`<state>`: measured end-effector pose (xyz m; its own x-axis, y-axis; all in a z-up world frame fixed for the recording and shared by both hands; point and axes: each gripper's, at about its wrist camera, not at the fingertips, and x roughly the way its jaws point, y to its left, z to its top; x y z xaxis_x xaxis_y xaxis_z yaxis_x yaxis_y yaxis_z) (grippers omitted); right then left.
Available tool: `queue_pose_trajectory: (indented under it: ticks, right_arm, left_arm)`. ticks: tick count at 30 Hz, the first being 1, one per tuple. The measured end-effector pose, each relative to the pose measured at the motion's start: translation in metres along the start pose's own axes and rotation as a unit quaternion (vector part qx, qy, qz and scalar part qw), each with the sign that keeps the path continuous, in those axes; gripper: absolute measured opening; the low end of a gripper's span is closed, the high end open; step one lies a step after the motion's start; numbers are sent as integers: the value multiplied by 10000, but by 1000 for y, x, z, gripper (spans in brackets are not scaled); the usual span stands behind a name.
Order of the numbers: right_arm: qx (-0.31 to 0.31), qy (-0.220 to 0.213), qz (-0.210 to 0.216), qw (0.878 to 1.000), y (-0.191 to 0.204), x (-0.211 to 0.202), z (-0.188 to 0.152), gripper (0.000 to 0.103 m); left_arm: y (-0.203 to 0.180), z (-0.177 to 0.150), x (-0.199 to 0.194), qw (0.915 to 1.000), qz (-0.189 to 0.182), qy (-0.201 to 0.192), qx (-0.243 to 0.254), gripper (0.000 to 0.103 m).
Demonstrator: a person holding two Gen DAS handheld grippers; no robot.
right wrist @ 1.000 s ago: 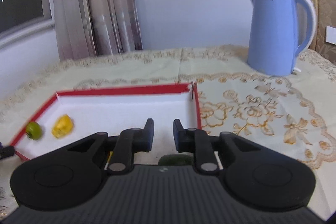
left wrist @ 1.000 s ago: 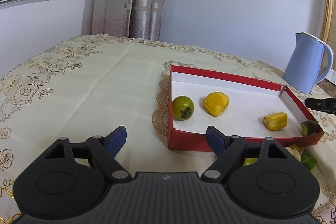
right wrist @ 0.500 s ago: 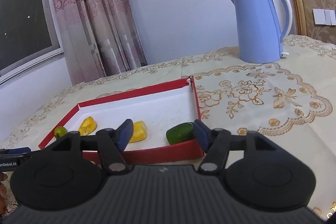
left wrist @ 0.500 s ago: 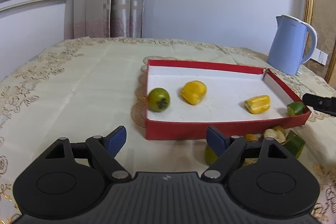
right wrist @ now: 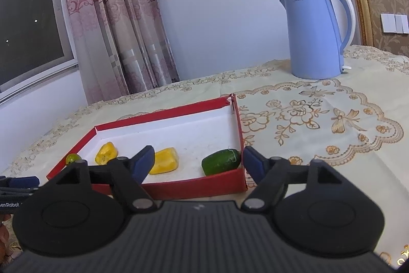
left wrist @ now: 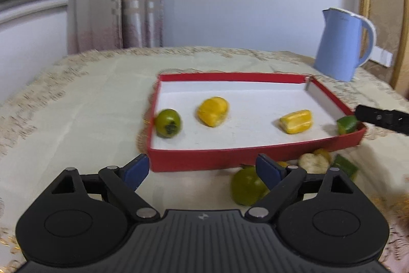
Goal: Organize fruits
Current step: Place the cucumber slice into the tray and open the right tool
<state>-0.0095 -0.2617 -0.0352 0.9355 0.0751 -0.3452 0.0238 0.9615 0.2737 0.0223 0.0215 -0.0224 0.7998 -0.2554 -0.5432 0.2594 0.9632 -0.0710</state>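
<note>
Left gripper [left wrist: 203,166] low over the cream tablecloth [left wrist: 76,119], jaws opening wide with nothing between them — just short of the red tray [left wrist: 204,157], a loose green fruit [left wrist: 246,187] beside its right finger. Right gripper [right wrist: 199,161] at the tray's near right corner, jaws opening and clear of the green piece [right wrist: 221,161] lying inside there. Also in the tray: two yellow pieces [right wrist: 163,160] and a small round green fruit [left wrist: 168,122] at the far left; blue kettle [right wrist: 317,32] well beyond.

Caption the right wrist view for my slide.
Opening right gripper behind shallow red cardboard tray, green fruit piece lying inside.
</note>
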Motion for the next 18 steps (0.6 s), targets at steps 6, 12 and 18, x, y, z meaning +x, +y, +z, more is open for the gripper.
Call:
queue_pose_trajectory:
  ticks: [6,12,18]
  right_arm:
    - [17,-22,7,10000,0,-2,0,77]
    - [24,-19,11,10000,0,-3,0,77]
    - [25,-76,20,10000,1,-5,1,82]
  left_arm:
    - [-1,2,11,9995,-107,219,-196,91]
    - [0,-1,11,9991,-202,380,-19,91]
    - [2,3,17,9975,-388,591,-60,91]
